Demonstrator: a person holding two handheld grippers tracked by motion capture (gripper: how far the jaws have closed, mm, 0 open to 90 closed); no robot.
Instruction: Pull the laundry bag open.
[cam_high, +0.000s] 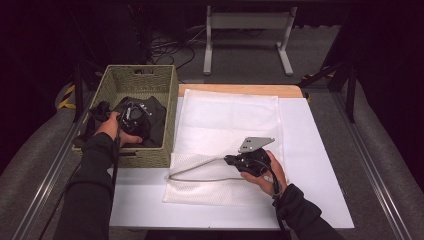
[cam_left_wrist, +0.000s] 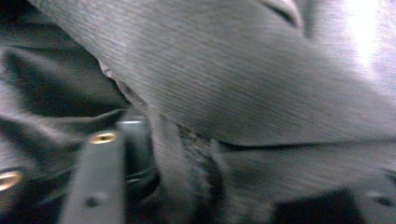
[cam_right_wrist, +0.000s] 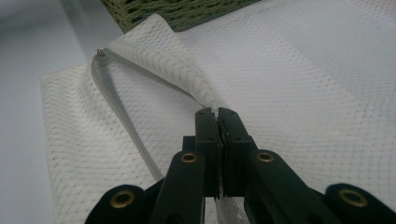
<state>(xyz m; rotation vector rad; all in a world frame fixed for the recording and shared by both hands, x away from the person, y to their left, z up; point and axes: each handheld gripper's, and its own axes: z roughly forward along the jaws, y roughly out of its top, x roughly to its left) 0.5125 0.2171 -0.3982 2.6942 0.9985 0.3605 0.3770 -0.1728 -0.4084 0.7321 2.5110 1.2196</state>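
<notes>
While right tongs (cam_right_wrist: 218, 114) pinch mesh bag (cam_high: 227, 130), woven basket (cam_high: 142, 75) walls dark garment (cam_high: 155, 120).

High view: fixed above the person's side, facing forward and down over the whole table (cam_high: 320, 150). Left gripper view: pressed close against dark cloth (cam_left_wrist: 261, 84). Right gripper view: low, close over the mesh bag (cam_right_wrist: 289, 70), shared with the high view (cam_high: 225, 125).

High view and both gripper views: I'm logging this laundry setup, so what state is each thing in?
Mesh laundry bag: flat on the table, zipper open, opening lifted.
Woven basket: upright, holding dark clothing.
Dark clothing: crumpled in the basket.
Left hand-held gripper: down in the clothing, fabric between its jaws.
Right hand-held gripper: shut on the bag's opening edge.
</notes>
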